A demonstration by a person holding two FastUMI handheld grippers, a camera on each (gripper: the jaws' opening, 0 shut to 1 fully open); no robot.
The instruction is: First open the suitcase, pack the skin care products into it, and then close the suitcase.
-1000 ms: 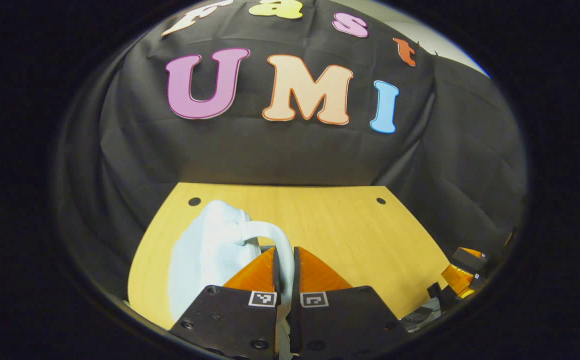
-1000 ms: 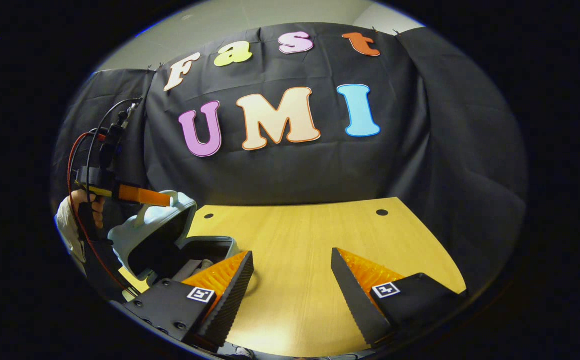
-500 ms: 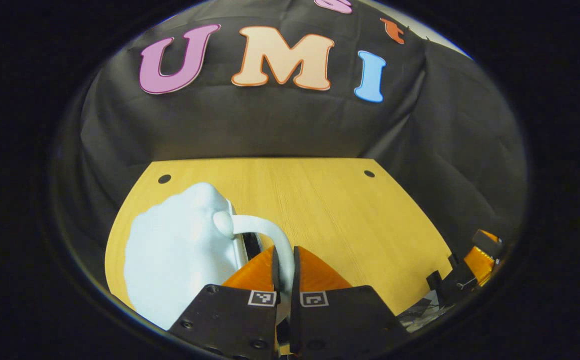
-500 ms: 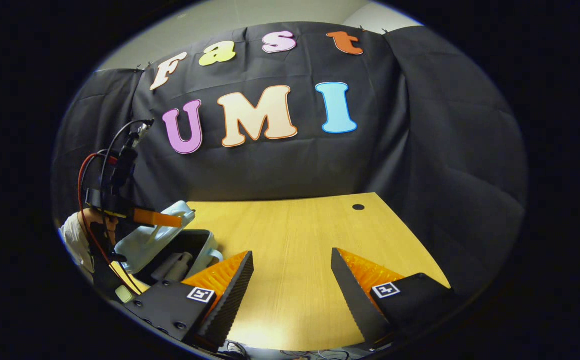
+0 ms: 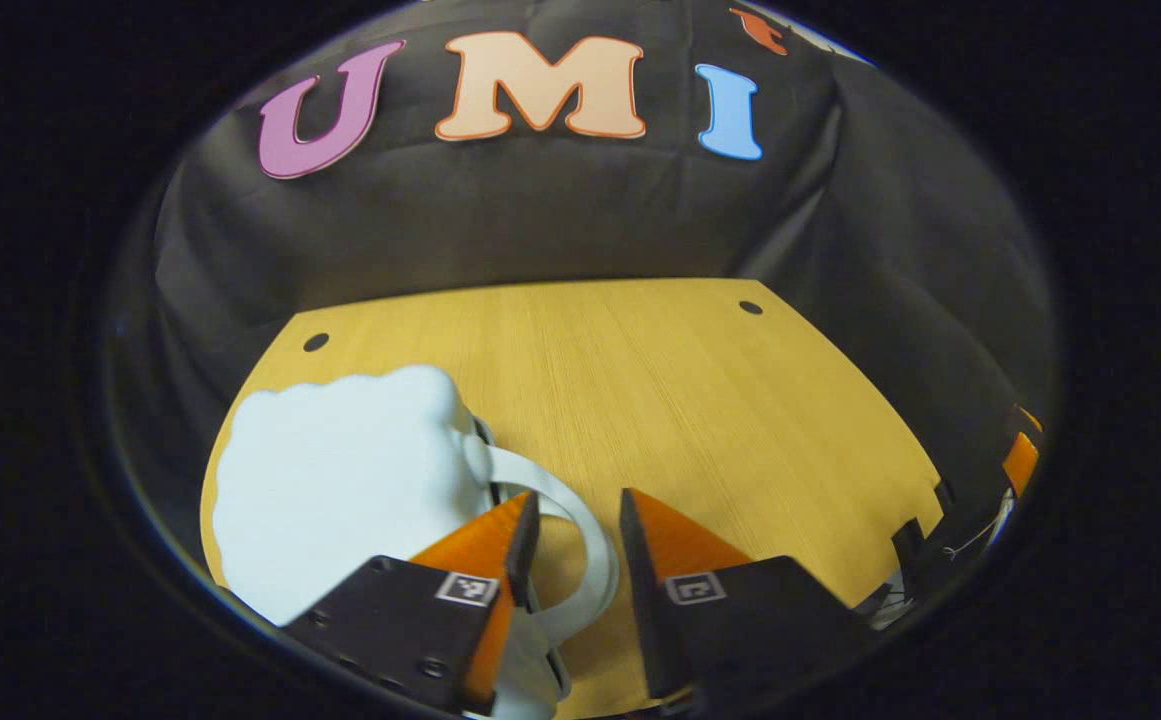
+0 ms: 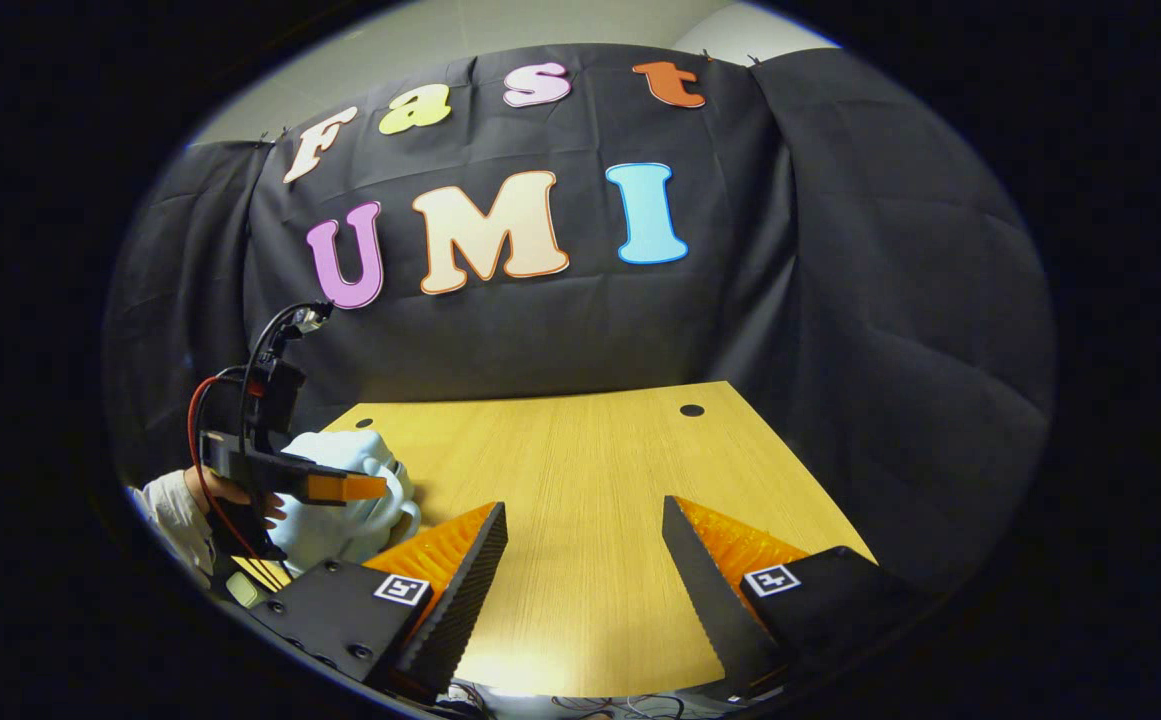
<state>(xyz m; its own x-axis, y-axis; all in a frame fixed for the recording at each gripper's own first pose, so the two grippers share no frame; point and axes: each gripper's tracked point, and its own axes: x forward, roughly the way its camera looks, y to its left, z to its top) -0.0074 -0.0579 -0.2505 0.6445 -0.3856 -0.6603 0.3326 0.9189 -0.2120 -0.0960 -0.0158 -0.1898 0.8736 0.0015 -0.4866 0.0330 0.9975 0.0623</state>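
The pale blue suitcase (image 5: 340,470) lies closed on the wooden table (image 5: 700,400), its lid down. Its white handle (image 5: 595,545) arches between the fingers of my left gripper (image 5: 577,493), which is open and no longer presses on it. In the right gripper view the suitcase (image 6: 340,525) sits at the table's left, with the left gripper (image 6: 360,487) just above it, held by a hand (image 6: 205,485). My right gripper (image 6: 583,502) hangs open over the bare table (image 6: 580,450), holding nothing. The skin care products are hidden inside the case.
Black cloth walls close off the table's far and right sides. Two small dark holes (image 5: 750,307) mark the table's far corners. Red and black cables (image 6: 202,400) rise from the left gripper. Part of the right gripper (image 5: 1020,462) shows at the table's right edge.
The suitcase lid has come down from half open to closed. My left gripper, which was shut on the handle, has opened. The right gripper stayed open and shifted slightly.
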